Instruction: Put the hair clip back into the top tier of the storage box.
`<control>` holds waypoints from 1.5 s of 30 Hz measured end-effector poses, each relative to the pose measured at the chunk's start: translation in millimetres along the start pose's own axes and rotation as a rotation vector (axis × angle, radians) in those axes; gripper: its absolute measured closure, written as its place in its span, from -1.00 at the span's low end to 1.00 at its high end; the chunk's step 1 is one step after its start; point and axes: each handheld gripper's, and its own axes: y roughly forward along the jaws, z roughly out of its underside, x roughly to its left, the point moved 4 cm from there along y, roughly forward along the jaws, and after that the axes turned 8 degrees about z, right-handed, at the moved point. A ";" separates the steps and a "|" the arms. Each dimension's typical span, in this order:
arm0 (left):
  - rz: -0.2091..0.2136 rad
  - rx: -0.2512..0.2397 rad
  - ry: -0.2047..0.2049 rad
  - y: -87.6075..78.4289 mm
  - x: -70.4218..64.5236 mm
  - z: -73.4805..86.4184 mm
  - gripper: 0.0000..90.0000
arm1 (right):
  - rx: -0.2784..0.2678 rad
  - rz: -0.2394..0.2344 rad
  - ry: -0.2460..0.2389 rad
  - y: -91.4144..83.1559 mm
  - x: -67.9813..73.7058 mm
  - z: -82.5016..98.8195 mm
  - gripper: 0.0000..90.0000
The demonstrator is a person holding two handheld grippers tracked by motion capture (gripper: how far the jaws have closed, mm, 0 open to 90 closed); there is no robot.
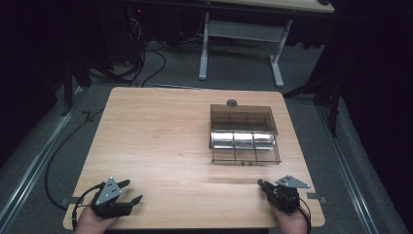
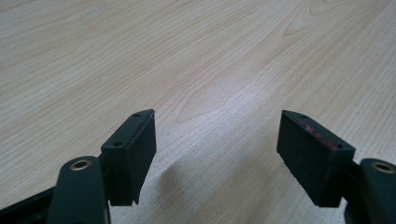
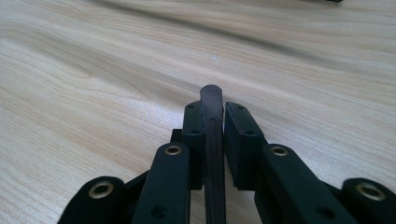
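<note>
Left gripper (image 1: 130, 191) low over the wooden counter (image 1: 160, 136), near corner; jaws spread wide, nothing between them, bare wood ahead in the left gripper view. Right gripper (image 1: 261, 184) at the opposite near corner, jaws closed tight on a thin dark flat handle (image 3: 213, 135) that pokes out just past the pads; tool type not discernible. Smoky transparent compartment box (image 1: 245, 134), shiny cylinders (image 1: 242, 140) inside, lies ahead of right gripper, well apart.

1. The thin dark tool (image 3: 212, 140) clamped in the right claw (image 3: 213, 116) runs off the bottom edge at 6 o'clock.
2. The tinted box (image 1: 244, 134) blurs its shiny contents.
3. Both hands (image 1: 92, 223) are cut off at 6 o'clock.
</note>
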 end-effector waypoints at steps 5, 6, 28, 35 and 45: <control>0.001 0.000 0.000 0.1 0.0 0.0 -0.36 | 0.003 -0.006 0.010 -0.7 0.3 0.1 0.70; 0.001 0.001 0.000 0.1 0.0 0.0 -0.36 | 0.001 -0.006 0.014 -1.2 0.4 -0.2 0.68; 0.002 0.000 -0.001 0.1 0.0 0.0 -0.36 | -0.055 0.016 0.000 -10.6 3.5 -8.5 0.81; 0.000 0.001 0.000 0.1 0.0 0.0 -0.36 | -0.072 -0.045 -0.066 -8.7 29.7 -18.9 0.81; 0.002 -0.001 0.001 -0.1 -0.1 0.0 -0.36 | -0.027 -0.133 -0.128 5.1 59.0 -19.1 0.81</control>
